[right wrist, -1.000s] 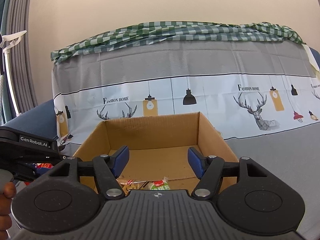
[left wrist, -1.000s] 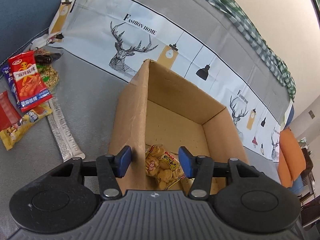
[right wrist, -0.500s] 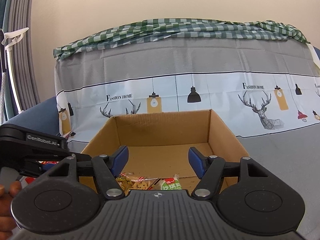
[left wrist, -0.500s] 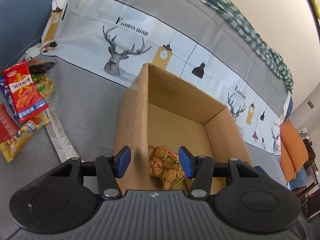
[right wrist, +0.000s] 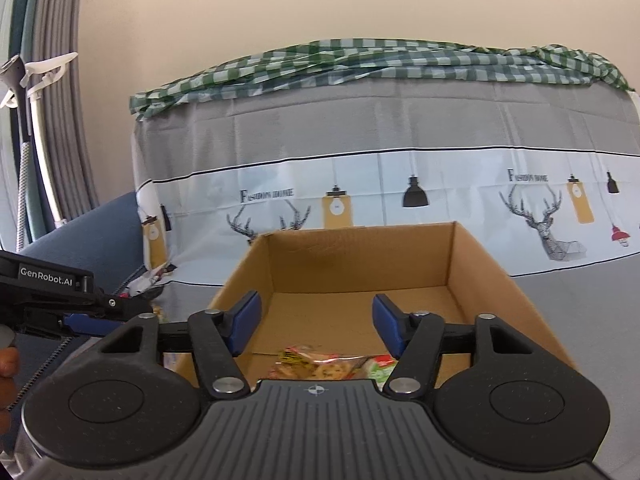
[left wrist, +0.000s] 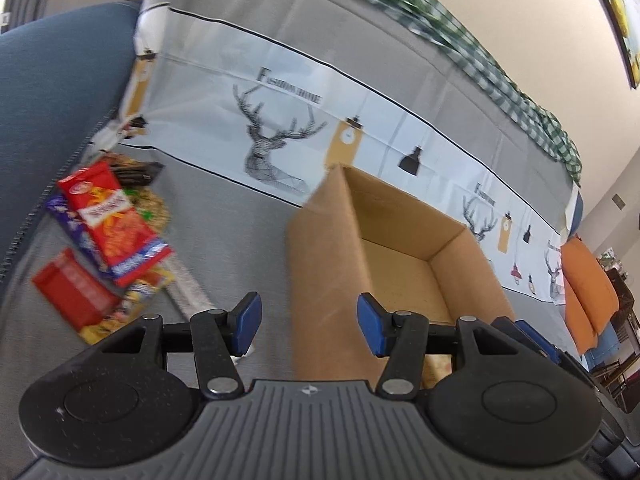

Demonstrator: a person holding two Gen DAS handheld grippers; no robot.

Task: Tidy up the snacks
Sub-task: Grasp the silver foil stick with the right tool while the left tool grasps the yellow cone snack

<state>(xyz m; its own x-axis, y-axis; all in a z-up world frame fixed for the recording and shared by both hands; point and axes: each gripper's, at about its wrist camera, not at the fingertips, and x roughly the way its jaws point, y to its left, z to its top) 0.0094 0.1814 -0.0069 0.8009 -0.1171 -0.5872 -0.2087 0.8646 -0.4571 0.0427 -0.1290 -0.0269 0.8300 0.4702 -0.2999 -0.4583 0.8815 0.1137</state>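
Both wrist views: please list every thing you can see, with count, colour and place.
cardboard box: one, brown, open, on the grey sofa cover.
snack packets in the box: at least two, yellow and green, near corner.
snack pile: several packets, red, purple, yellow, left of the box.
checked cloth: one, green-white, along the sofa top.
orange cushion: one, far right.
left gripper: black with blue pads, open, empty, outside the box wall.
right gripper: same colours, closing, empty, over the box.

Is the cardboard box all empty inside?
No, the cardboard box already has snack packets lying at its near end, seen from the right wrist.
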